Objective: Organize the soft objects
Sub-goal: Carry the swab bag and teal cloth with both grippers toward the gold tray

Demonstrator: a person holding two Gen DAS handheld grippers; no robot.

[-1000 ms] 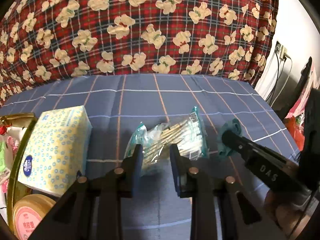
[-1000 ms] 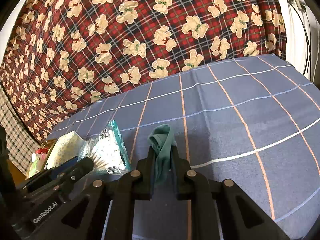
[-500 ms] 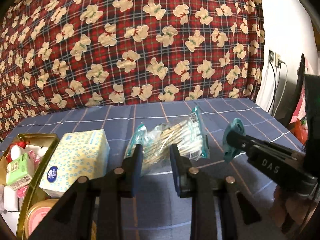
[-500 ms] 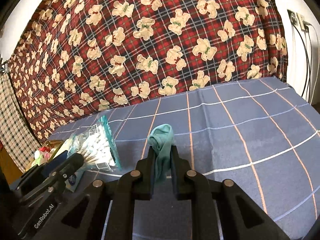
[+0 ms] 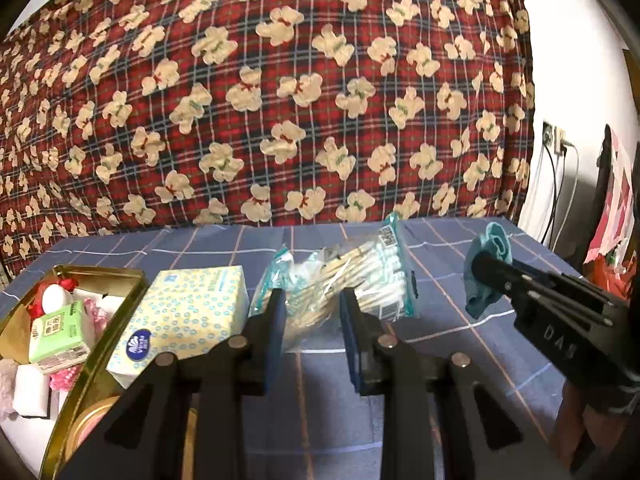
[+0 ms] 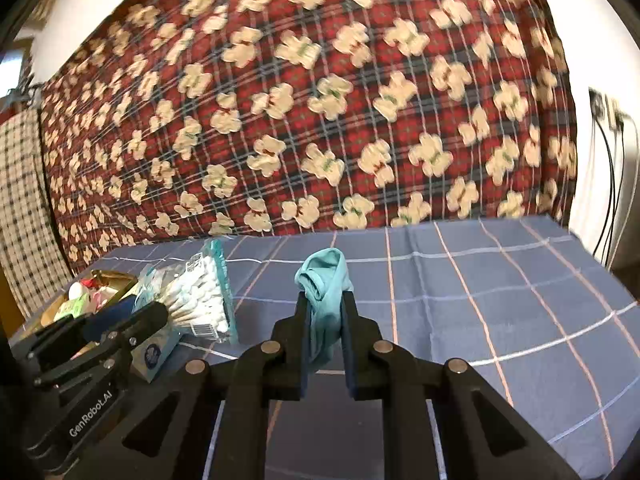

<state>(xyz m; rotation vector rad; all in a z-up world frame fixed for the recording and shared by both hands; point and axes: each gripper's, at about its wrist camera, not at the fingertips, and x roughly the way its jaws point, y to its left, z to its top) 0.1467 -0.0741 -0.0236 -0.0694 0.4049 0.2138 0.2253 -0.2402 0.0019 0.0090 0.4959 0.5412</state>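
My right gripper [image 6: 324,304] is shut on a teal cloth [image 6: 325,280] and holds it up off the blue checked bedsheet; the cloth also shows in the left wrist view [image 5: 486,272]. My left gripper [image 5: 312,304] is shut on a clear bag of cotton swabs [image 5: 352,276], also lifted; the bag shows in the right wrist view [image 6: 200,292]. A yellow-white tissue pack [image 5: 184,312] lies beside a gold tray [image 5: 100,344] at the left.
The gold tray holds a green tissue packet [image 5: 60,336], white blocks and other small items. A red plaid bear-print blanket [image 5: 280,100] rises behind the bedsheet [image 6: 500,300]. Cables and a wall socket [image 5: 554,140] are at the right.
Both grippers have risen with their loads: the swab bag and the teal cloth are lifted off the sheet. The gold tray has come into the left view.
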